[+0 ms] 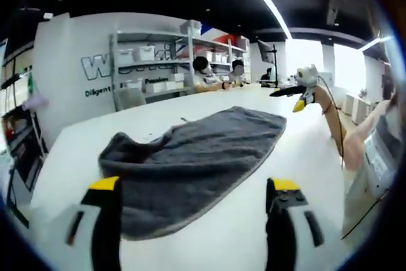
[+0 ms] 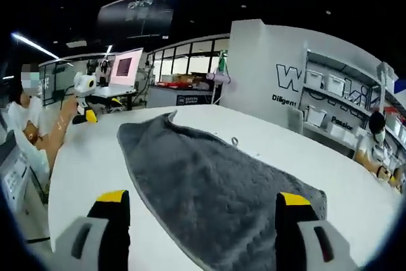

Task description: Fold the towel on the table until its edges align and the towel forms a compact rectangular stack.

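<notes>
Hovering with jaws spread and empty, the left gripper (image 1: 193, 211) and the right gripper (image 2: 202, 220) each frame the grey towel (image 1: 196, 157) between their yellow-tipped jaws. The towel lies ahead of both, rumpled at one corner and not visibly folded on the white table (image 1: 304, 150). The step in hand appears to be the approach for a fold; the next move likely requires closing on an edge. Bare table surrounds every edge, leaving open room.
</notes>
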A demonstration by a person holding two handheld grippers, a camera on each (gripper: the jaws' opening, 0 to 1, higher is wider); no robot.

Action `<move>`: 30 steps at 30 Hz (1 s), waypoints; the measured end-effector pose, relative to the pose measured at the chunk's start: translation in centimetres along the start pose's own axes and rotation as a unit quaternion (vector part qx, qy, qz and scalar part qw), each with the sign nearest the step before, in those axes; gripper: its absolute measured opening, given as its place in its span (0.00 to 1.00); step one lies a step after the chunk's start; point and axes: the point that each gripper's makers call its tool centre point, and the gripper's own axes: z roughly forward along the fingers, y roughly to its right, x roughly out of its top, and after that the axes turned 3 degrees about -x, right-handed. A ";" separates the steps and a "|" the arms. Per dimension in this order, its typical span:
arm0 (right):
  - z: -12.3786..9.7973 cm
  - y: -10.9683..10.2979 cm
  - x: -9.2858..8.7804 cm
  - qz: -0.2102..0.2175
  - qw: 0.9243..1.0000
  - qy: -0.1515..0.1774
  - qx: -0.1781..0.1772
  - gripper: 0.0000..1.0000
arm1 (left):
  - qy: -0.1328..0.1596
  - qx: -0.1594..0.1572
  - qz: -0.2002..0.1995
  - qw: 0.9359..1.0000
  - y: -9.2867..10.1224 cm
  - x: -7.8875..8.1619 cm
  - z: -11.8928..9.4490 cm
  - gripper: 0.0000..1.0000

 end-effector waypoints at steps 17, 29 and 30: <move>-0.2 0.2 -1.3 0.019 1.000 -0.004 -0.011 0.99 | -0.025 -0.008 0.011 1.000 0.6 -0.7 0.9 0.99; 0.4 0.6 -2.5 0.044 0.999 -0.014 0.000 0.98 | -0.019 -0.001 0.001 1.000 0.0 -0.1 1.0 0.99; 0.5 0.8 -2.6 0.049 0.999 -0.015 0.001 0.98 | -0.018 0.000 0.000 1.000 -0.1 0.1 1.0 0.99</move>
